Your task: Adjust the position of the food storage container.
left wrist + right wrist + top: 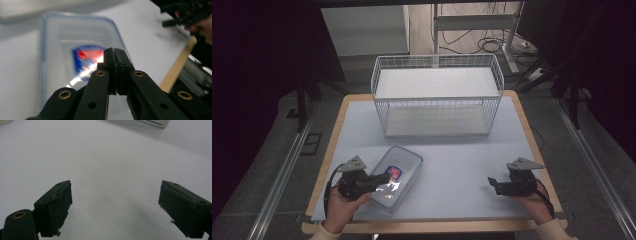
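Note:
A clear plastic container (407,162) with a blue-edged lid and a red and blue label (394,173) lies at the front left of the white table (472,155). My left gripper (386,176) hovers over its near end, pointing right. In the left gripper view the pads (110,58) are pressed together with nothing between them, above the blurred container (62,32) and its label (83,58). My right gripper (492,182) sits at the front right, pointing left, apart from the container. Seen from its own camera, that gripper (115,195) stands wide open over bare table.
A white wire basket (437,95) with a shelf stands at the back middle of the table. The wooden table edge (177,65) runs close by on the near side. Dark floor, rails and cables surround the table.

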`<state>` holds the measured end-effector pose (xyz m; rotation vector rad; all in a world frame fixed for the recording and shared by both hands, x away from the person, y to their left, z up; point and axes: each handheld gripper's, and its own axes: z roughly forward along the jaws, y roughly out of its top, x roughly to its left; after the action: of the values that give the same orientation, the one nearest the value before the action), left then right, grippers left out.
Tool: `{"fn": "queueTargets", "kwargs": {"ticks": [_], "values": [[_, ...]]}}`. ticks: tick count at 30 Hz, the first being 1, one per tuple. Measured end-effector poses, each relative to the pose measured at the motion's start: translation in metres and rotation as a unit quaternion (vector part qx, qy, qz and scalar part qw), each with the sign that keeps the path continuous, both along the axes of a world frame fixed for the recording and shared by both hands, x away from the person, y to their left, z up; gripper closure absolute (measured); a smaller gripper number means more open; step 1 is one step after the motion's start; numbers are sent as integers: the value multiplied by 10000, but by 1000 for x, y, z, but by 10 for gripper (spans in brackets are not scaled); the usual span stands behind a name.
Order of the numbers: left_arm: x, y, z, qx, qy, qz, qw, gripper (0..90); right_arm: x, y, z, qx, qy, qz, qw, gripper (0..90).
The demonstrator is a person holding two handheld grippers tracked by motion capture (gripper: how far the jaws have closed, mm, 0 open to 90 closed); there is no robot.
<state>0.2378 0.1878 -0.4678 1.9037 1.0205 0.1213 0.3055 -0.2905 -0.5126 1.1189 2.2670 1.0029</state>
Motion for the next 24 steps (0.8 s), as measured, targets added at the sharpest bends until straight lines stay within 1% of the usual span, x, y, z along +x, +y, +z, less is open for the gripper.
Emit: {"fn": "queueTargets", "kwargs": {"ticks": [2,6,8,10,14,15,17,20,21,24], "values": [[-5,-6,1,21,2,-76,10000,896,0,0,0,2,1,5,10000,116],[-13,-24,4,67,35,-309,9995,895,-1,1,1,7,-15,17,10000,116],[-17,-33,1,120,80,-444,9989,893,-1,1,1,16,-24,26,10000,116],[-22,-43,-3,225,107,-590,9979,889,-1,1,1,24,-18,22,10000,116],[-28,-52,-9,399,173,-730,9964,890,-1,1,1,49,10,19,10000,116],[-29,-55,-12,433,238,-780,9957,891,-1,1,1,45,7,23,10000,116],[-32,-57,-16,480,282,-804,9952,894,-1,1,1,34,9,24,10000,116],[-36,-60,-21,616,319,-812,9943,898,-1,2,1,22,13,30,10000,116],[-37,-61,-23,720,329,-839,9933,898,-1,2,1,22,13,32,10000,116],[-38,-62,-27,847,320,-795,9927,899,-1,3,0,35,26,35,10000,116]]}}
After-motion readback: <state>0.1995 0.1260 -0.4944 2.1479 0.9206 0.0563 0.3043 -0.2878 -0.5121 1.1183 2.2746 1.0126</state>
